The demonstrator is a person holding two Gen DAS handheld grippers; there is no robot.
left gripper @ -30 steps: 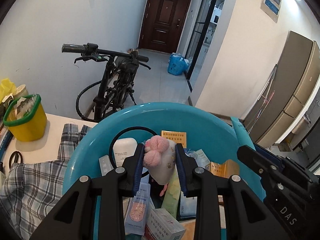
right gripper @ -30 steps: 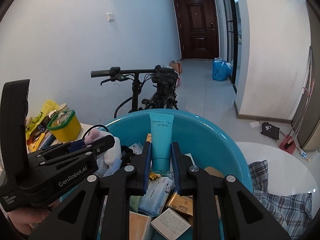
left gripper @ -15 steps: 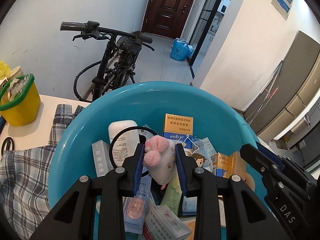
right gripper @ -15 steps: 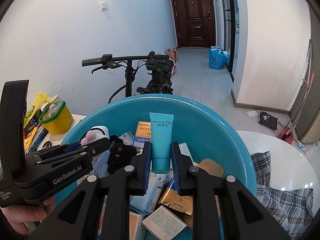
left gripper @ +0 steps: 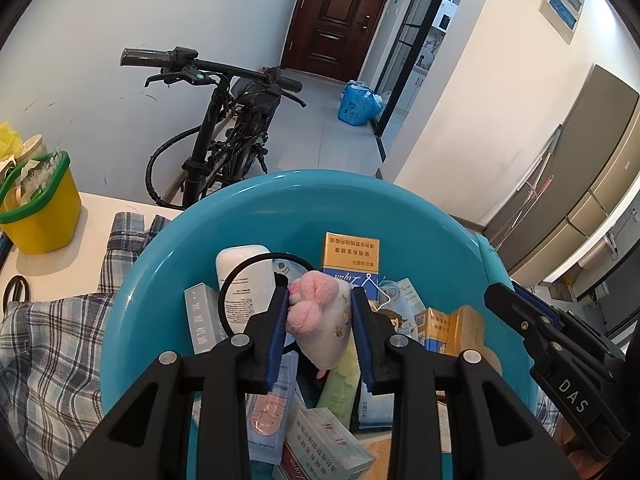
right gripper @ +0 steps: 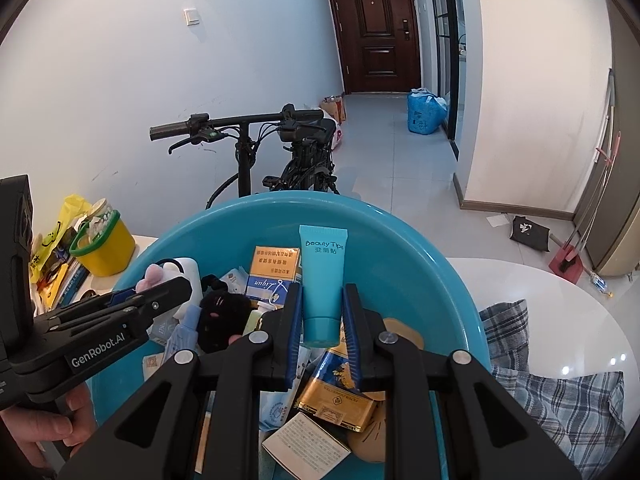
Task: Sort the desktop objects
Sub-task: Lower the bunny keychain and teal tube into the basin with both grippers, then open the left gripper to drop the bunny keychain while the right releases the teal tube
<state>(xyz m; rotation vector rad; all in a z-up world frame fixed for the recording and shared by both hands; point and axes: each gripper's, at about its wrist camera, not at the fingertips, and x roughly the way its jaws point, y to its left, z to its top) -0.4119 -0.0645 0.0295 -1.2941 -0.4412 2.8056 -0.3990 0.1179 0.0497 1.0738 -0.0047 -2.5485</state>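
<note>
A blue plastic basin (left gripper: 160,280) (right gripper: 400,236) sits on the table, full of small boxes, packets and bottles. My left gripper (left gripper: 320,320) is shut on a pink and white plush toy (left gripper: 320,320) and holds it over the basin. My right gripper (right gripper: 322,312) is shut on a teal "Beauty Tips" tube (right gripper: 323,276), cap down, also over the basin. The left gripper (right gripper: 158,296) shows at the left of the right wrist view, and the right gripper (left gripper: 560,364) at the right of the left wrist view.
A yellow tub with a green rim (left gripper: 38,208) (right gripper: 102,246) stands on the white table at the left, beside books and a yellow bag (right gripper: 56,248). A plaid cloth (left gripper: 52,344) (right gripper: 556,396) lies under the basin. A bicycle (left gripper: 224,136) stands behind the table.
Both grippers have tilted and moved further over the basin, so more of its contents show. The toy and the tube stay held.
</note>
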